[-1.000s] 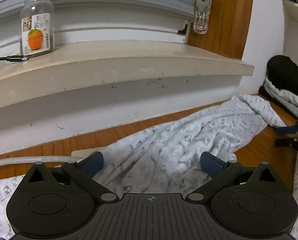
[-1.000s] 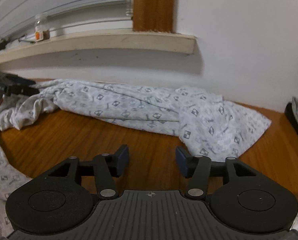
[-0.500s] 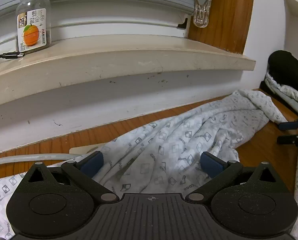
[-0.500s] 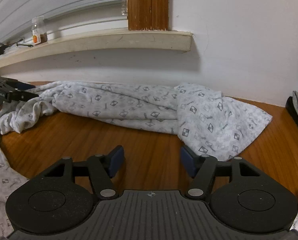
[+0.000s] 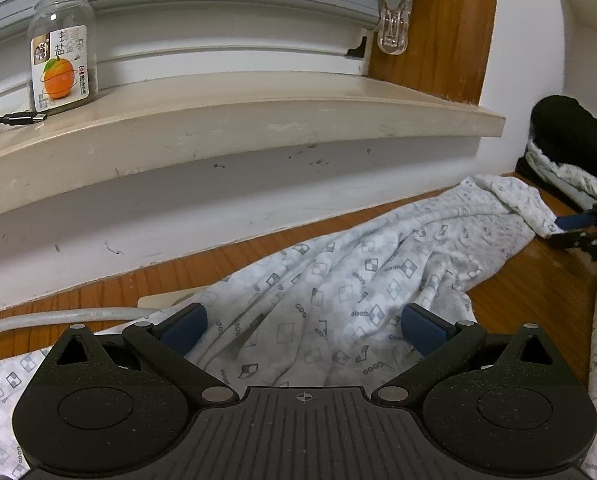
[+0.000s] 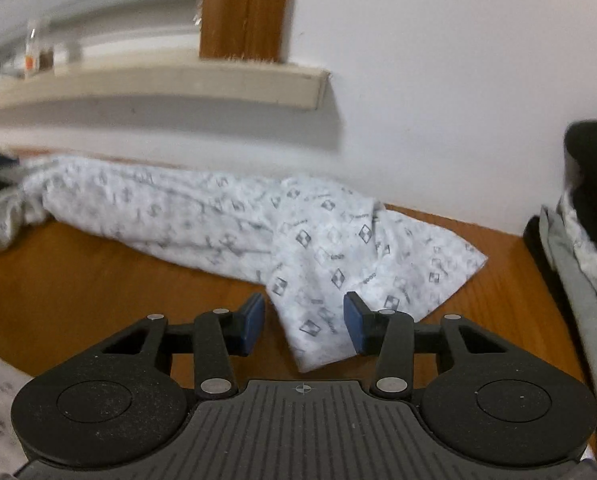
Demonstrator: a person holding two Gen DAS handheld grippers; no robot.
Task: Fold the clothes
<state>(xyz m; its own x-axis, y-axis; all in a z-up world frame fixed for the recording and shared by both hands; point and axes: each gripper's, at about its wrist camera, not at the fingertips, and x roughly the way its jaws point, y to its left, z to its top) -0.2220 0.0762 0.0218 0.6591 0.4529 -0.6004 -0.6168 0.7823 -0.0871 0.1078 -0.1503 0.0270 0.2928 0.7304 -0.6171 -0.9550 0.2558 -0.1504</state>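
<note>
A white garment with a grey square print [image 5: 362, 280] lies bunched on the wooden table [image 5: 146, 280] along the wall. My left gripper [image 5: 304, 326] is open, its blue pads either side of a fold of the cloth. In the right wrist view the same garment [image 6: 226, 224] stretches left to right, and its near corner [image 6: 318, 332] lies between the pads of my open right gripper [image 6: 304, 322]. The right gripper also shows at the right edge of the left wrist view [image 5: 586, 228], at the garment's far end.
A window sill [image 5: 234, 120] overhangs the table, with a jar bearing an orange label [image 5: 62, 68] and a cable end on it. A grey cable [image 5: 58, 316] lies on the table. Folded clothes with a black item [image 6: 590, 200] are stacked at the right.
My right gripper has moved forward and right, so the garment's corner now lies between its pads, and its jaws stand wider. The left gripper has barely moved.
</note>
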